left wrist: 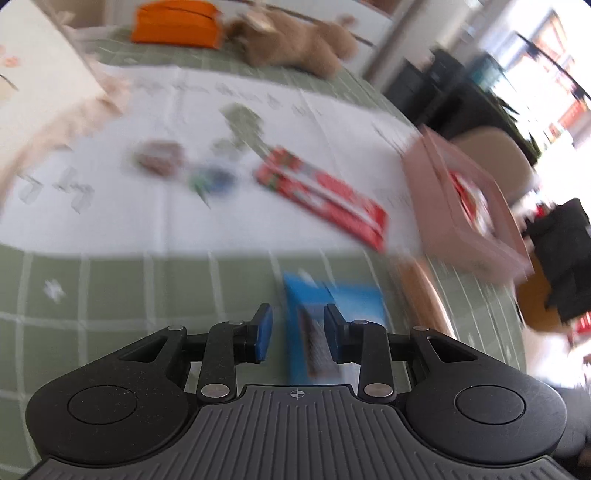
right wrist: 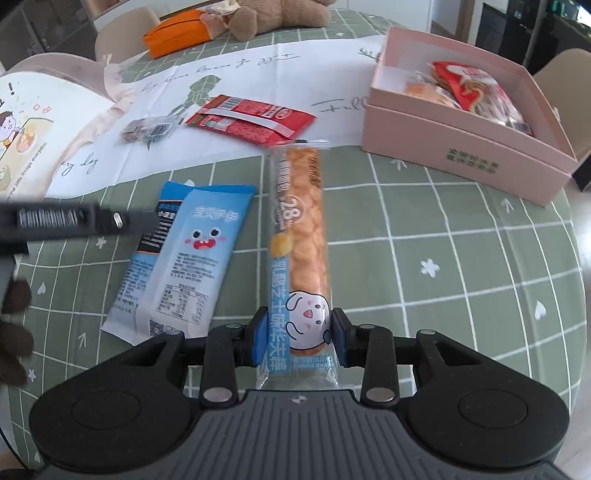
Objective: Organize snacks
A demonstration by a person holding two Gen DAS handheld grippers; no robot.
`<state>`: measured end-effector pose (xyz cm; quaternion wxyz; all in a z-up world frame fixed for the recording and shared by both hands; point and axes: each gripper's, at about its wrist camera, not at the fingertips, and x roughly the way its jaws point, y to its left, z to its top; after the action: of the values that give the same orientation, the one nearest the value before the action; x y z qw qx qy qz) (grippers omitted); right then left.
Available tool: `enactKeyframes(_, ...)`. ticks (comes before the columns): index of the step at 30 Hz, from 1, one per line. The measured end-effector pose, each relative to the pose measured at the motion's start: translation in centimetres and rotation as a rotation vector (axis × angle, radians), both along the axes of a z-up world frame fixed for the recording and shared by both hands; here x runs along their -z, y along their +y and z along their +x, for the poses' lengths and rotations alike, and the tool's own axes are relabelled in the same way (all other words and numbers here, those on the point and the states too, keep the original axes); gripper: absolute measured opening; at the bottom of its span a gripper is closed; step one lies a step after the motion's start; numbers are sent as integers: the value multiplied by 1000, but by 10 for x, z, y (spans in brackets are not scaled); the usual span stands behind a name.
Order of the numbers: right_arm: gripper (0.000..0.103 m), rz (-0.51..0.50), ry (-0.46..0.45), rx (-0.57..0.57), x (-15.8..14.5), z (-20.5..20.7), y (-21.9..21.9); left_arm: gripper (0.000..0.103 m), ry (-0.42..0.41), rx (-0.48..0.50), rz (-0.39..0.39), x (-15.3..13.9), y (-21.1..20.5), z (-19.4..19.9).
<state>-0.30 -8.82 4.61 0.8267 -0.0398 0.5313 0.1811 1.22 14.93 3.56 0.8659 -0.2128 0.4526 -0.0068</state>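
Note:
A long clear packet with an orange waffle stick lies on the green checked tablecloth, pointing away from me. My right gripper is shut on its near end, a blue pad against each side. To its left lies a light blue snack packet, and a black finger of the left gripper reaches over its far left corner. In the blurred left wrist view, the left gripper stands open just above that blue packet; the pads do not press on it.
A pink open box at the right holds a red bag and other snacks. A red packet and a small clear packet lie on the white printed sheet. An orange pouch and a plush bear sit behind.

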Motion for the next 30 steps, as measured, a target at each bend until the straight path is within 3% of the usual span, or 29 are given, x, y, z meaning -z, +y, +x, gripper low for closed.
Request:
enactKeyframes(3, 34, -13, -30, 24, 0, -2, -3, 34, -4, -180, 14, -4, 33, 15)
enactKeyframes(7, 43, 17, -48, 64, 1, -5, -8, 34, -10, -387, -52, -5, 81, 37)
enactKeyframes(9, 56, 43, -50, 75, 0, -6, -12, 34, 7, -434, -61, -3, 97, 51)
enactKeyframes(14, 61, 41, -55, 96, 1, -9, -18, 34, 74, -504, -108, 10, 116, 79)
enactKeyframes(19, 64, 29, -35, 116, 5, -8, -27, 34, 95, -430, -14, 18, 97, 109)
enactKeyframes(21, 65, 20, -41, 120, 4, -7, -31, 34, 93, -366, 25, 18, 84, 117)
enactKeyframes(27, 66, 17, -42, 141, 7, 1, -44, 40, 95, -135, 269, 14, 35, 125)
enactKeyframes(30, 67, 17, -52, 137, 5, 2, -48, 42, 83, -26, 330, 13, 21, 113)
